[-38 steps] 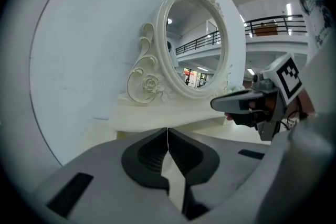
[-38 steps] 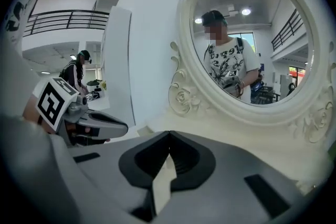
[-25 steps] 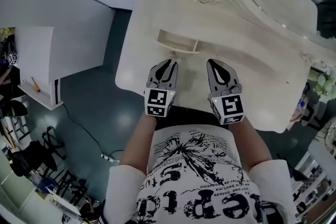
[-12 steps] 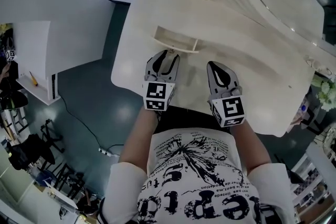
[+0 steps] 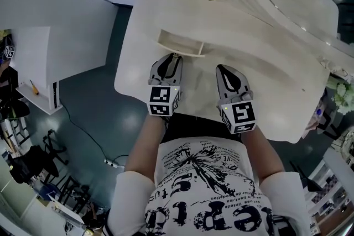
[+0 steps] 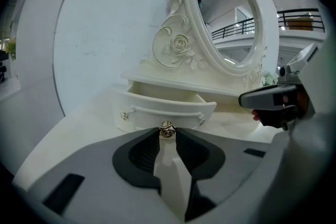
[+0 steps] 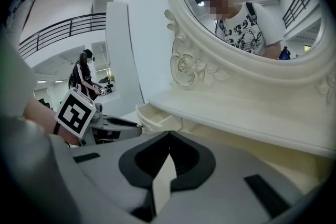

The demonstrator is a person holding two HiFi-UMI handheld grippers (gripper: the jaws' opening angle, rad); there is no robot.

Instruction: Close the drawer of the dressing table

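Cream tabletop [image 5: 265,91], drawer [image 5: 180,44] open. Left tongs [image 6: 167,136] have just been closing, now clamped on the knob [image 6: 167,132]. Right tongs [image 7: 169,134] together, empty. Next: push drawer straight in.

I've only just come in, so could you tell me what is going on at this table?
A person works at a white dressing table with a handheld gripper in each hand. Its small drawer stands pulled out. The left gripper has its jaws around the drawer's knob; they have just been closing and now seem to press on it. The right gripper hangs beside it over the tabletop, jaws together and empty. The drawer is not yet pushed in.
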